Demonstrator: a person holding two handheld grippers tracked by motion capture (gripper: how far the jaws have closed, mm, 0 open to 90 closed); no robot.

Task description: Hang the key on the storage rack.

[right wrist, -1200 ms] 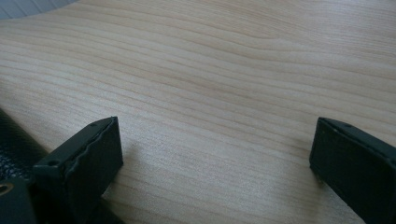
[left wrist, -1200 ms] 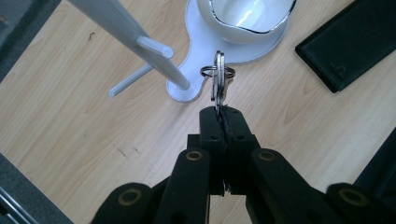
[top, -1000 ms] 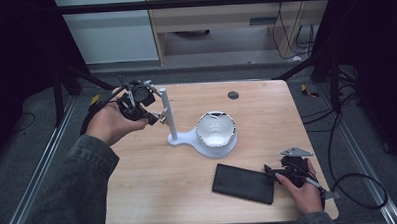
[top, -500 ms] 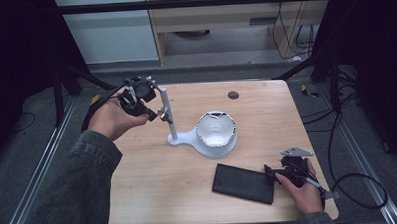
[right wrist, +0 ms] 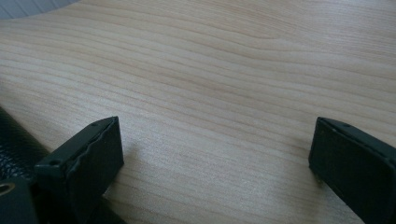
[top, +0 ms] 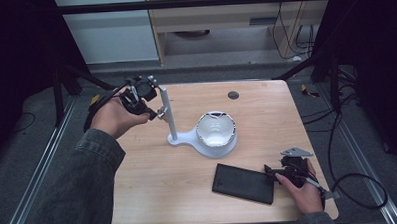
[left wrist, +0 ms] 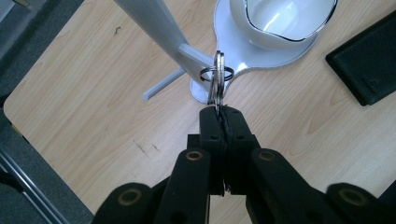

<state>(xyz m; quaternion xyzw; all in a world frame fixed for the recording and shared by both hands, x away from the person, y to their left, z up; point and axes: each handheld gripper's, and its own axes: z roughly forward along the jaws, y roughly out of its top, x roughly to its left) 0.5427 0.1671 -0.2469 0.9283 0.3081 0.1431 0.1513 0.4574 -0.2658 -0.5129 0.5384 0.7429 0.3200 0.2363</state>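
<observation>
- Pale wooden table with dark floor and metal rails around it, cabinets beyond the far edge.
- Near the middle, white stand with an upright post and a shallow white bowl on its foot; farther back, small dark round thing.
- At the post's upper part, on its left, left gripper, jaws pressed together on a flat bunch of keys, pinched by the lower ends.
- Above the keys, key ring, standing edge-on to the jaws and right at the tip of a short peg that juts from the post toward the gripper.
- Deciding relation: peg's long axis pointing almost straight at the left gripper, ring's opening facing along it; probably a short push along that axis to seat the ring, then a release.
- Second peg lower and off to one side, well clear of the ring.
- At the near right corner, right gripper, jaws spread wide over bare wood with nothing between them, just beside the black wallet; far from the stand, so left hand plainly the nearer one.
- Hard to judge: whether the ring already sits around the peg's tip or only in front of it.
- From the high view, keys and ring too small to make out against the post.
- Cut off: top of the post in the left gripper view, and all but a dark leathery corner of the wallet in the right gripper view.
</observation>
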